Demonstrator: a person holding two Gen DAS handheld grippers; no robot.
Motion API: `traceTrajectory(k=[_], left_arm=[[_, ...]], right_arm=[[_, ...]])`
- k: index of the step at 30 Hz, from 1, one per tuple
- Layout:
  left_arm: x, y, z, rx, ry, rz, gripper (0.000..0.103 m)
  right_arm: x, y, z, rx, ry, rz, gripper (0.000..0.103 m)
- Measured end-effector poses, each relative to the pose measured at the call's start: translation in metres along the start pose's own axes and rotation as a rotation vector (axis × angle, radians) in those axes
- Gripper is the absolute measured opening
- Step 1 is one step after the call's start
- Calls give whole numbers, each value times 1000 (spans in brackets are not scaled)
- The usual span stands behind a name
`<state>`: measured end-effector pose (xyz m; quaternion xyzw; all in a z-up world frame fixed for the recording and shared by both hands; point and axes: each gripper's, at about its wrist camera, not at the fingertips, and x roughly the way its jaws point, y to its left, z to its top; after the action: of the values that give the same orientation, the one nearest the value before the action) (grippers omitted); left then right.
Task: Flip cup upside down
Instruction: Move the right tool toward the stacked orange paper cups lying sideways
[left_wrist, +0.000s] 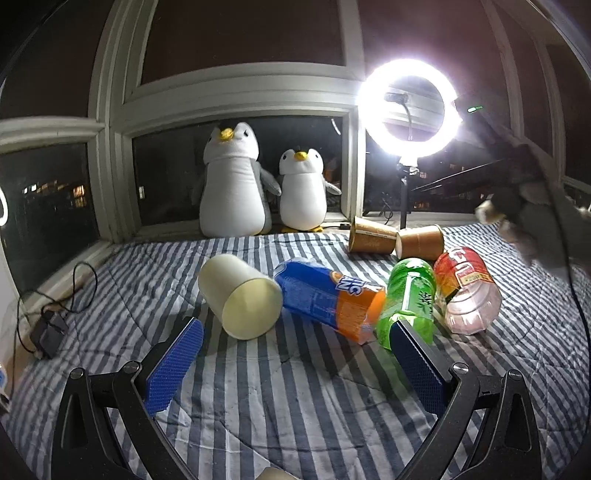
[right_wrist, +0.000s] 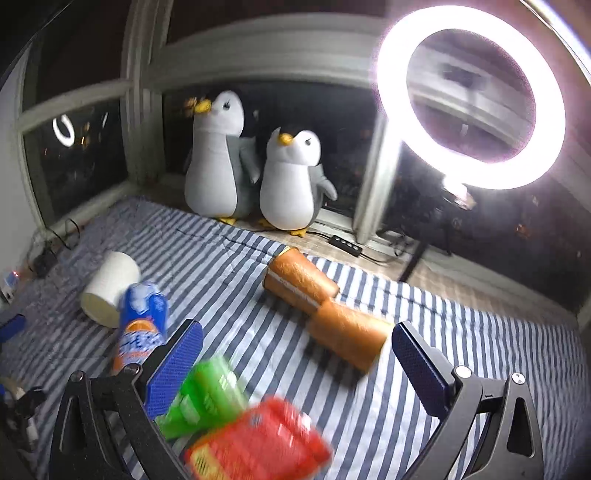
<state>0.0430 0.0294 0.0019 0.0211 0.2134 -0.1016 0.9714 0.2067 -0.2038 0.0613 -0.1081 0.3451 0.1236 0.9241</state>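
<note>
Your left gripper (left_wrist: 295, 354) hangs above the striped blanket (left_wrist: 280, 398), jaws spread wide, nothing between the blue pads (left_wrist: 173, 365). Take the cream cup (left_wrist: 240, 297) as your landmark: it lies on its side just beyond the left pad, open mouth tipped toward you. Touching its right flank is the blue-and-orange bottle (left_wrist: 328, 299), also lying down. Past that bottle lies the green bottle (left_wrist: 406, 302), then the red-labelled bottle (left_wrist: 467, 295), each pressed against the next. Behind those, farther from the cream cup, two brown paper cups (left_wrist: 395, 240) lie on their sides, nested or end to end; the blur leaves that unclear. Two plush penguins (left_wrist: 236, 184) stand on the sill behind the cream cup, the ring light (left_wrist: 408, 109) off to their right.

Your right gripper (right_wrist: 297, 354) is likewise wide open and empty. From it, the cream cup (right_wrist: 109, 299) lies far left, beside the blue-and-orange bottle (right_wrist: 142, 325); the brown paper cups (right_wrist: 325, 310) lie just ahead of the pads.
</note>
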Motion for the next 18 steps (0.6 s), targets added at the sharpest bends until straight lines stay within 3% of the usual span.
traceTrajectory(k=[8, 18], left_arm=[[13, 10, -9, -53, 28, -16, 102], [22, 26, -12, -131, 60, -41, 102]], right_arm=[[84, -2, 35, -44, 140, 67, 101], [140, -18, 52, -81, 252, 72, 101]])
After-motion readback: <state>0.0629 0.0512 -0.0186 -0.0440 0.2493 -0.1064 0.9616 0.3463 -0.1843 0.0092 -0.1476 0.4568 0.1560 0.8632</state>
